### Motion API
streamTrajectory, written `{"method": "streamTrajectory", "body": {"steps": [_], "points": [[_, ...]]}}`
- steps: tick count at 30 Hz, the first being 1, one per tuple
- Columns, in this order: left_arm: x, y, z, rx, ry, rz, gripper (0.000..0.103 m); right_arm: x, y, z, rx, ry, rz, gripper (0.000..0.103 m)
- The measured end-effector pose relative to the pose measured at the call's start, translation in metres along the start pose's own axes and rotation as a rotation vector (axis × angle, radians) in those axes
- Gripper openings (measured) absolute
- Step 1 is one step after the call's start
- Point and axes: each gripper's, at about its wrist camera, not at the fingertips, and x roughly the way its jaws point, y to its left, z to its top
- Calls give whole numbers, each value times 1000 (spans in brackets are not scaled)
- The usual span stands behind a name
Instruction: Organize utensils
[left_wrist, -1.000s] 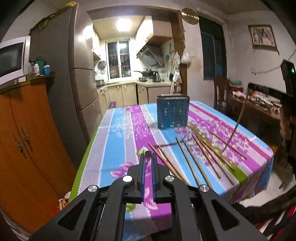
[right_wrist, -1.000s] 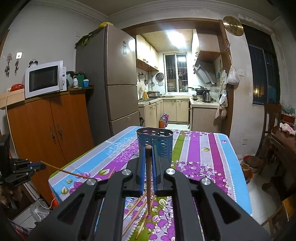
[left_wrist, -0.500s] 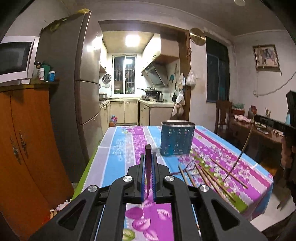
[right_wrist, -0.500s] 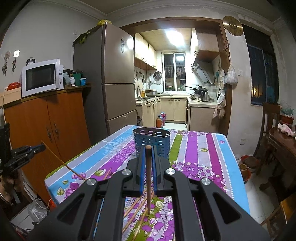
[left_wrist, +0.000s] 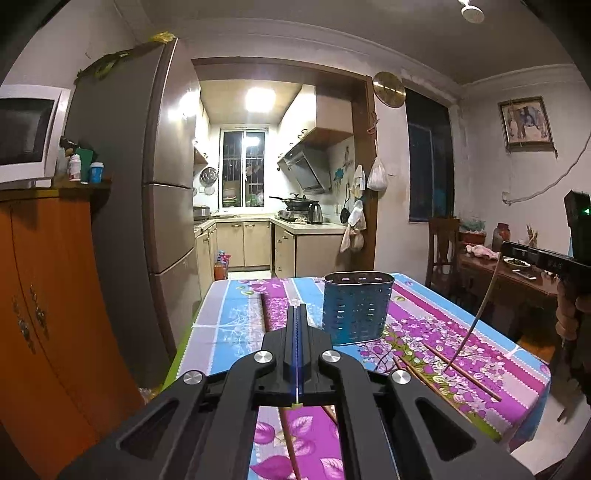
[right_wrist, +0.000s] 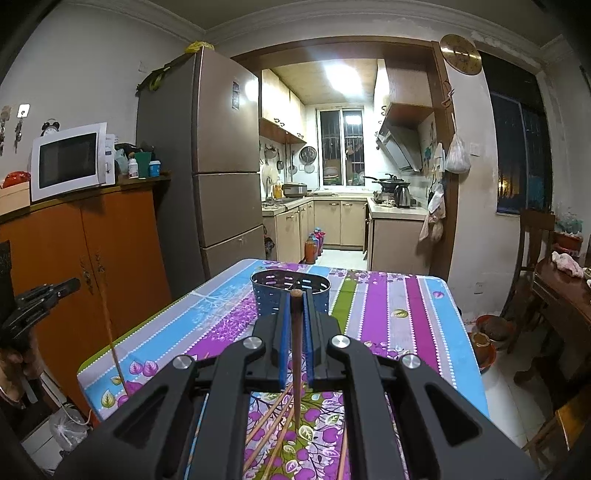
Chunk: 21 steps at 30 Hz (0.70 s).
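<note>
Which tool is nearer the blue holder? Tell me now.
Right, it seems. The right tool points straight at the holder; the left tool has it ahead, off to its right.

Floral-clothed table (left_wrist: 236, 325): blue caddy (left_wrist: 356, 308), loose chopsticks (left_wrist: 461, 371).

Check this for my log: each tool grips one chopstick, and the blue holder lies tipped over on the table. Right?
No: the blue holder stands upright on the table, per the left wrist view. The left tool and right tool each grip one chopstick.
</note>
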Motion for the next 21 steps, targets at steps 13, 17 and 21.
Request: {"method": "streamTrajectory", "body": {"steps": [13,17,21], "points": [[115,59,-19,-33,385,30,10,5,-18,-5,40,17,-20,5],[172,100,-46,-108,517,44,56,6,-20,-7,61,8,-8,5],[200,122,-83,-85,563,173,57,5,-21,-15,72,16,6,5]]}}
